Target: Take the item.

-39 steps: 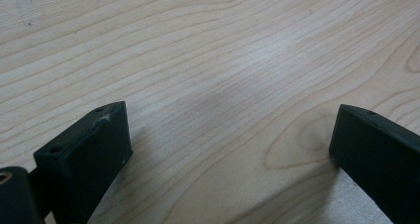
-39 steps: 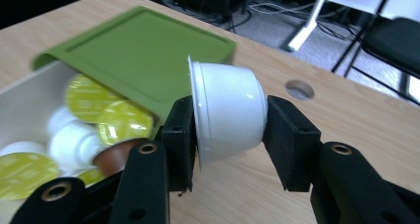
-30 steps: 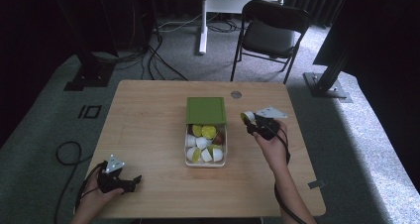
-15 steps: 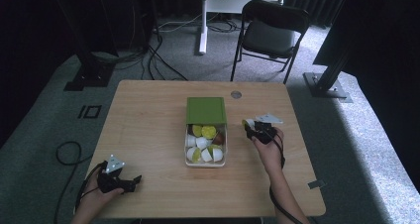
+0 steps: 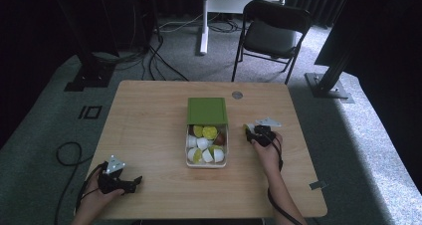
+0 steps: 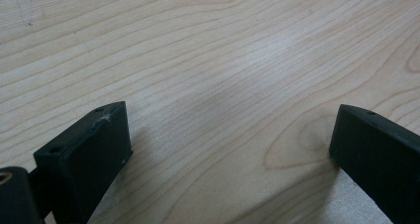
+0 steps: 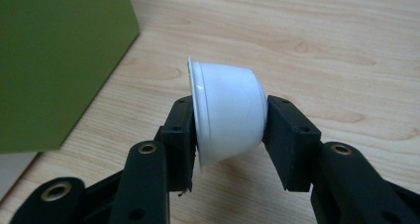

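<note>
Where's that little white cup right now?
The white cup is clamped on its side in the right tool, just above the table, right of the green-lidded box.

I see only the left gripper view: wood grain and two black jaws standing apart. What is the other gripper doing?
Observer: The right gripper is shut on a small white cup, clamped sideways between its jaws.
Operator: Where on the table is it?
Observer: In the high view it is just right of the clear container, near the green lid.
Operator: What is in the container?
Observer: Several small cups, some white and some with yellow tops; one looks brown.
Operator: And where is my left gripper compared to that?
Observer: The left gripper lies near the table's front left corner, well apart from the container.
</note>
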